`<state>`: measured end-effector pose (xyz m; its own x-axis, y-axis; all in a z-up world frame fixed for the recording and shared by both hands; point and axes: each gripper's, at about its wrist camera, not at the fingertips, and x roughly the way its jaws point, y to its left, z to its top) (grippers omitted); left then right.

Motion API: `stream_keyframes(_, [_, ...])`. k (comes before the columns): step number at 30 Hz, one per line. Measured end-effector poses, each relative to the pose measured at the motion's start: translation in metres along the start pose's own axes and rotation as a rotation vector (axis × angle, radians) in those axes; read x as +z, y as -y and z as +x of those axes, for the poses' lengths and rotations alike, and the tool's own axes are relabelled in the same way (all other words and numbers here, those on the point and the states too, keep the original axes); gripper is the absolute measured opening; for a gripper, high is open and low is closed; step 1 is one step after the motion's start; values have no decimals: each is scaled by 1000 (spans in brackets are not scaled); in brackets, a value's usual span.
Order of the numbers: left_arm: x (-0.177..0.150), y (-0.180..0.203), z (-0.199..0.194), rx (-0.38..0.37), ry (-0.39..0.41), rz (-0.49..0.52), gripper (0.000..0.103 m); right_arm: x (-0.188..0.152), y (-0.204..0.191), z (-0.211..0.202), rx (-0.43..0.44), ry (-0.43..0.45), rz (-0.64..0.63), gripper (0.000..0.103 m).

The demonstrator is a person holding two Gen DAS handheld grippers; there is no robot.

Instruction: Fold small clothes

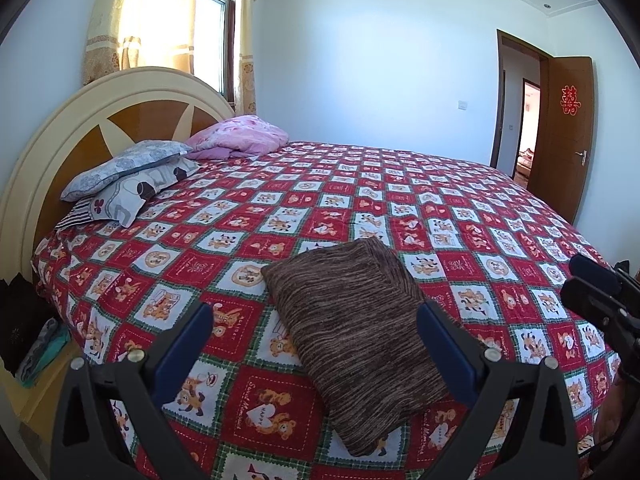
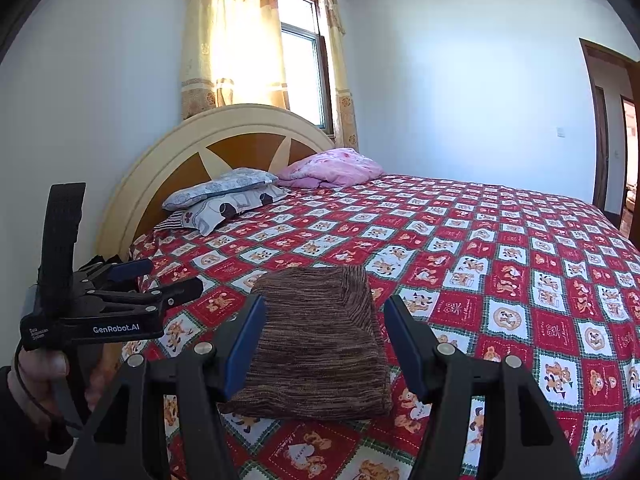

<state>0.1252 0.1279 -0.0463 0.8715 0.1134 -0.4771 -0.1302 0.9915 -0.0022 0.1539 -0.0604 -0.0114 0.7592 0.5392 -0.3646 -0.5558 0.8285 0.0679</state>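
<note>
Left wrist view: your left tool (image 1: 314,340) hangs released above the bed (image 1: 400,208); the folded brown garment (image 1: 352,332) lies between its fingers, pillows (image 1: 128,176) well behind it.

Right wrist view: your right tool (image 2: 324,344) is released too, its fingers hiding the garment's (image 2: 320,340) edges.

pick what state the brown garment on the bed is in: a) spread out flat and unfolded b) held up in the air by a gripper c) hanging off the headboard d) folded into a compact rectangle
d: the brown garment lies folded in a compact rectangle on the bedspread, and both the left gripper and the right gripper are open and holding nothing.
</note>
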Motion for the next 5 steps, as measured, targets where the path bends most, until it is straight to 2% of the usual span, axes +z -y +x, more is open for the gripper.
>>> stream_keyframes(5, [-3,-4,0,21,13,-7,103,0,1,1,5,-5,3,63])
